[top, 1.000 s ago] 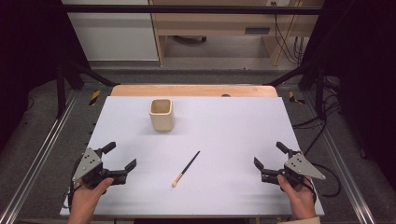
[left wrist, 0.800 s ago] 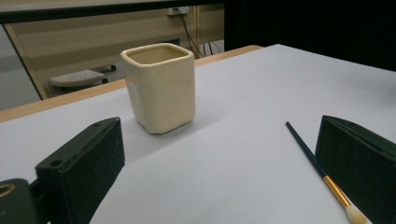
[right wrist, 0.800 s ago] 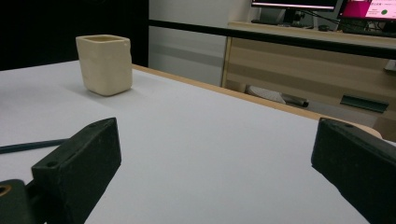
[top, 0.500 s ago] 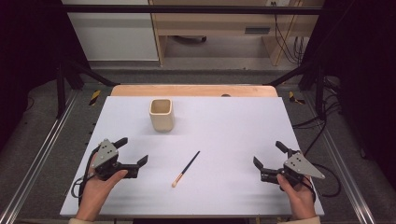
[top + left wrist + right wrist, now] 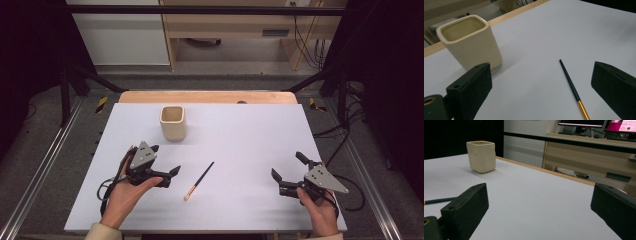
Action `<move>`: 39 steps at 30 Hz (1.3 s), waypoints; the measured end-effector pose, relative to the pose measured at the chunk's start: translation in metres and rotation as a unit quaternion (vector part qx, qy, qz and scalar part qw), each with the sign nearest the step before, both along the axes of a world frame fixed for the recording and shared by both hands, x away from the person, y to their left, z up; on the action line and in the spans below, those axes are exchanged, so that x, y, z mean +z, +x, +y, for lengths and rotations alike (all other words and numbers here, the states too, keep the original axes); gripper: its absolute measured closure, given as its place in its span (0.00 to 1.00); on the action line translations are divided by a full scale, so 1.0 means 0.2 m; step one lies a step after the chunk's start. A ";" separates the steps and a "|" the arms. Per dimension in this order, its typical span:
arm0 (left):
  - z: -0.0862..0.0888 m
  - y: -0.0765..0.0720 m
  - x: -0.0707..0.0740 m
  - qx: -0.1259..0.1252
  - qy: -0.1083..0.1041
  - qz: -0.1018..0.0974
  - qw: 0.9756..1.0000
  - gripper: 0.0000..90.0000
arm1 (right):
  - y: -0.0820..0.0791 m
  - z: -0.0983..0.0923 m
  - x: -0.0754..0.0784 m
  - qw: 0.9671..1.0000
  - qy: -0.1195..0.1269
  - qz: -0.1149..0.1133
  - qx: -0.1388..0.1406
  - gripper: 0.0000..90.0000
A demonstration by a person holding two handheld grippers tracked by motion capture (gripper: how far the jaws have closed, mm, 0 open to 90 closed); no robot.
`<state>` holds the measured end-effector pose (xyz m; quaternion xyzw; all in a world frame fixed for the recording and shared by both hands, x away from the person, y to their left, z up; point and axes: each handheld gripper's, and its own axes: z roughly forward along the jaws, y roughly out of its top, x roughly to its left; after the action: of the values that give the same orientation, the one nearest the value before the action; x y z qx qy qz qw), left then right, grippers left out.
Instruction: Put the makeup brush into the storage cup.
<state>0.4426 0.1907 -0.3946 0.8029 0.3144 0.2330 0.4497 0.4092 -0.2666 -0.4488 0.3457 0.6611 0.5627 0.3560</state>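
A thin brush [image 5: 199, 180] with a dark handle and a gold ferrule lies flat near the middle of the white table top [image 5: 240, 130]. A cream square cup [image 5: 173, 123] stands upright behind it to the left, empty as far as I see. My left gripper [image 5: 165, 159] is open just left of the brush, clear of it. In the left gripper view the brush [image 5: 572, 87] lies between the open jaws, nearer the right one, with the cup [image 5: 470, 41] at upper left. My right gripper [image 5: 286, 164] is open and empty at the front right.
A wooden strip [image 5: 207, 96] edges the table's far side. Metal frame rails [image 5: 45, 160] run along both sides, and cables [image 5: 345, 145] trail off to the right. In the right gripper view the cup [image 5: 481, 156] stands far left and the brush handle [image 5: 439, 200] at the left edge.
My left gripper has moved right and forward from the front-left corner to just beside the brush. The right gripper, brush and cup have stayed put.
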 end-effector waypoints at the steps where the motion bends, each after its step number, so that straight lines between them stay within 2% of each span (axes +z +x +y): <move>1: -0.02 0.00 0.01 0.002 0.009 0.000 1.000 0.03 | 0.00 0.00 0.00 1.000 -0.002 0.002 0.001 0.02; 4: -0.07 0.01 0.02 0.004 0.011 0.009 1.000 0.04 | 0.00 0.01 -0.01 1.000 -0.003 0.008 0.002 0.02; 6: -0.11 0.01 0.02 0.004 0.021 0.013 1.000 0.04 | -0.01 0.00 -0.01 1.000 -0.004 0.007 0.001 0.02; 7: -0.12 0.01 0.03 -0.001 0.030 0.013 0.999 0.04 | -0.01 0.00 -0.01 1.000 -0.004 0.007 0.001 0.02; 8: -0.14 0.01 0.03 -0.002 0.028 0.014 1.000 0.04 | -0.01 0.00 0.00 1.000 -0.001 0.005 -0.002 0.02; 9: -0.17 0.01 0.02 0.000 0.033 0.012 0.999 0.04 | 0.00 0.00 0.00 1.000 0.000 0.005 -0.002 0.02; 11: -0.19 0.02 0.02 -0.003 0.040 0.013 0.999 0.04 | -0.01 0.00 0.00 1.000 0.000 0.006 -0.002 0.02; 15: -0.26 0.02 0.03 -0.007 0.072 0.019 0.997 0.04 | -0.01 0.00 0.00 1.000 -0.005 0.007 -0.001 0.02; 22: -0.35 0.01 0.03 -0.011 0.108 0.040 0.993 0.05 | -0.01 0.01 0.00 1.000 0.000 0.005 0.000 0.02; 30: -0.39 0.03 0.03 -0.002 0.120 0.058 0.991 0.07 | -0.01 0.01 0.00 1.000 -0.001 0.008 0.001 0.02; 37: -0.43 0.04 -0.01 -0.002 0.136 0.086 0.987 0.08 | -0.01 0.02 0.00 1.000 -0.004 0.007 0.003 0.02; 39: -0.44 0.04 -0.02 0.000 0.133 0.088 0.987 0.08 | -0.01 0.02 0.00 1.000 -0.006 0.008 0.005 0.02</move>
<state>0.4507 0.1028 -0.3993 0.8727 0.3192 0.2016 0.3096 0.4069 -0.2628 -0.4487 0.3447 0.6690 0.5575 0.3503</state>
